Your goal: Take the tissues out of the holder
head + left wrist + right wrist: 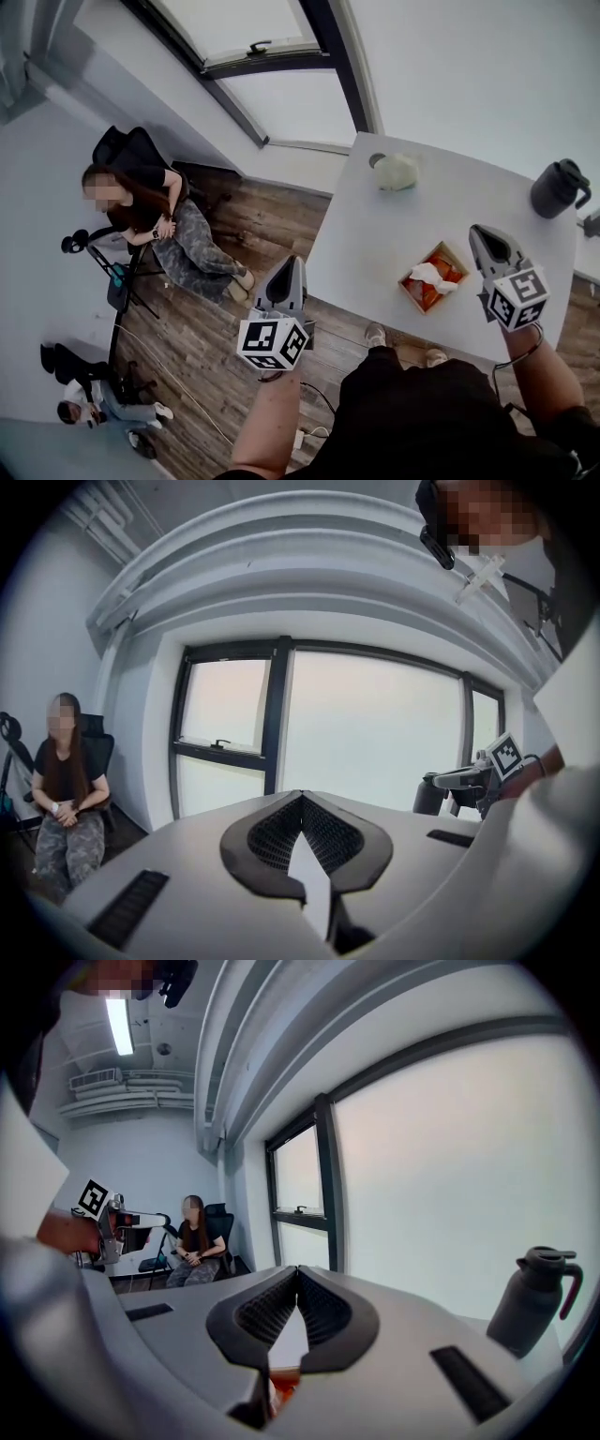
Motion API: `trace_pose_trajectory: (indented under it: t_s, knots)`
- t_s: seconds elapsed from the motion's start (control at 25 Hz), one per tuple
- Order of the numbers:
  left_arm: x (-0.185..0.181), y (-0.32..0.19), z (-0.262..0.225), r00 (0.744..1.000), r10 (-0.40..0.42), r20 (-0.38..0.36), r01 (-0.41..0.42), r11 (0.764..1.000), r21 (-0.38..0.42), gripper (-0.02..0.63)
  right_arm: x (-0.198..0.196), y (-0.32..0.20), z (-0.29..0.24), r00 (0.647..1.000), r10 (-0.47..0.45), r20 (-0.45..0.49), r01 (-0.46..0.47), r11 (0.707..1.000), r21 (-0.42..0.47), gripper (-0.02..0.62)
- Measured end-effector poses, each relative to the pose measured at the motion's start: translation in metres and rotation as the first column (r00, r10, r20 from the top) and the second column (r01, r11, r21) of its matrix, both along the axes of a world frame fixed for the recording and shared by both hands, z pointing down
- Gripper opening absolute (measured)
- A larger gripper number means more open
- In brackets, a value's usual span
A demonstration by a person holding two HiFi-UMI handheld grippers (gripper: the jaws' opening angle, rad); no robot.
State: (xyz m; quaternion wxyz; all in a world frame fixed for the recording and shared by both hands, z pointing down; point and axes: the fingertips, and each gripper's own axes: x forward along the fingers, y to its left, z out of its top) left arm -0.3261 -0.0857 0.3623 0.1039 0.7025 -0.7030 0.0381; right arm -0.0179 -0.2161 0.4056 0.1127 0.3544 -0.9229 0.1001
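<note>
An orange tissue holder (432, 279) with white tissue (427, 273) sticking out of it stands near the front edge of the white table (487, 197). My right gripper (483, 235) hovers just right of the holder, shut and empty. In the right gripper view its jaws (298, 1271) meet at the tips, and a sliver of the orange holder (284, 1384) shows below them. My left gripper (292, 264) is held off the table's left edge, over the wooden floor. Its jaws (300, 797) are shut with nothing between them.
A dark thermos jug (559, 187) stands at the table's far right and shows again (530, 1302) in the right gripper view. A pale green lump (397, 172) lies at the far edge. A person sits in a chair (150, 211) by the window; another person (94, 403) is at lower left.
</note>
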Motion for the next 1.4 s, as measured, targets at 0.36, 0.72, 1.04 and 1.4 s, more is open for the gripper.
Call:
trace_pose_trajectory:
  t_s: [0.36,0.72,1.04,1.4]
  knots:
    - [-0.003,-0.076,0.019,0.958,0.287,-0.015,-0.287,0.958,-0.023,0.005,-0.010,0.018,0.002,0.979,0.201,-0.047,-0.201,0.980,-0.009,0.006]
    - [0.032,-0.112,0.030,0.898,0.435,-0.071,-0.436,0.900,-0.007,0.005,-0.011,0.059,0.021,0.962,0.243,-0.123,-0.251,0.967,-0.048,0.006]
    - [0.056,-0.117,0.044,0.892,0.449,-0.057,-0.452,0.891,-0.053,0.005,-0.008,0.054,0.043,0.968,0.227,-0.111,-0.237,0.968,-0.087,0.006]
    - [0.067,-0.112,0.084,0.905,0.422,-0.052,-0.425,0.897,-0.121,0.005,-0.024,0.049,0.092,0.983,0.129,-0.130,-0.149,0.976,-0.156,0.006]
